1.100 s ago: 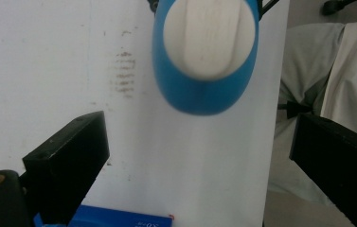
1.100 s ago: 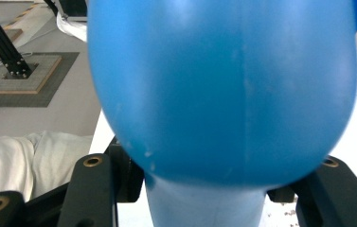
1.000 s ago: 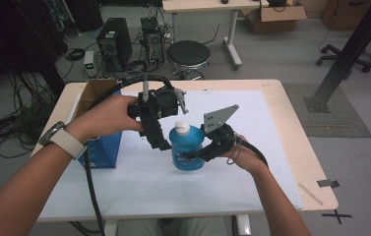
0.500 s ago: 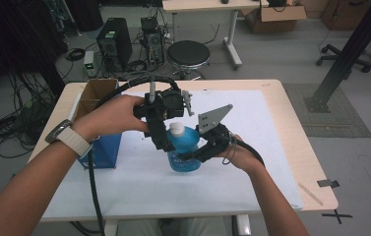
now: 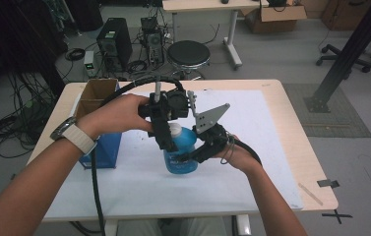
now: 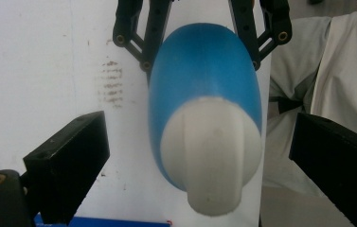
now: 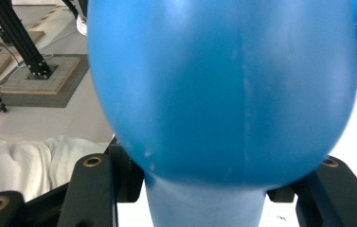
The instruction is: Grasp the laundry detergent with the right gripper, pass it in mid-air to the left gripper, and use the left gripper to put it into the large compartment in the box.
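Moved L gripper (image 5: 169, 142) down over white cap (image 6: 211, 151) since prev frame; fingers spread wide, cap between, not touching. R gripper (image 5: 193, 156) clenched on blue bottle (image 5: 182, 152) body, frame center, upright on desk (image 5: 271, 147). L nearer cap.

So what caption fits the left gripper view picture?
Open left gripper hovering around the white cap of a blue bottle.
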### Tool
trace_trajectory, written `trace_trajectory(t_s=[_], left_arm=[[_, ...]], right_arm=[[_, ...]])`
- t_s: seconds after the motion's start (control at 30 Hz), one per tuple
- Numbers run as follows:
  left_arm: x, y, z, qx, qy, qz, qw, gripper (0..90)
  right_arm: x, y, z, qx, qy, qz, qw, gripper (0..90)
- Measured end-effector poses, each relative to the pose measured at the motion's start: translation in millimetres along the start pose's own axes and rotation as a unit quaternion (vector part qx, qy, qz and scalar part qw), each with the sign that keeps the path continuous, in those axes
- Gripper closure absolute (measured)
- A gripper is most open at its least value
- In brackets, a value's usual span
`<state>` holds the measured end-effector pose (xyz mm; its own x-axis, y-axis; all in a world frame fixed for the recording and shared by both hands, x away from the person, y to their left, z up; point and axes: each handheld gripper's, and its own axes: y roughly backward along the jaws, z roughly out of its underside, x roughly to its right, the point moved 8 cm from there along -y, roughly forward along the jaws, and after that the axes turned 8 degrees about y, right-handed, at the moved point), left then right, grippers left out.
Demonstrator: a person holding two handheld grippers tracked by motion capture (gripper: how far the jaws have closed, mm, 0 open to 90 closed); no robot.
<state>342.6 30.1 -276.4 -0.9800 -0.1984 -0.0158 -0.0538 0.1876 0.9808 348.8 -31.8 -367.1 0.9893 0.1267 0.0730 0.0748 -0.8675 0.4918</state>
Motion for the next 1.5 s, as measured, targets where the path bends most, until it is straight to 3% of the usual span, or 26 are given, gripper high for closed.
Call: trace_trajectory(t_s=[0.43,1.5], left_arm=[[2.1,-7.3,0.0,-0.012,-0.007,0.006,0.9999,10.3],[4.5,-7.5,1.3,-0.015,-0.02,0.01,0.9996,27.8]], right_arm=[[-1.7,-1.6,-11.6,0.009,0.007,-0.007,0.9999,44.2],[-3.0,-2.4,-12.5,0.008,0.008,-0.011,0.9999,44.1]])
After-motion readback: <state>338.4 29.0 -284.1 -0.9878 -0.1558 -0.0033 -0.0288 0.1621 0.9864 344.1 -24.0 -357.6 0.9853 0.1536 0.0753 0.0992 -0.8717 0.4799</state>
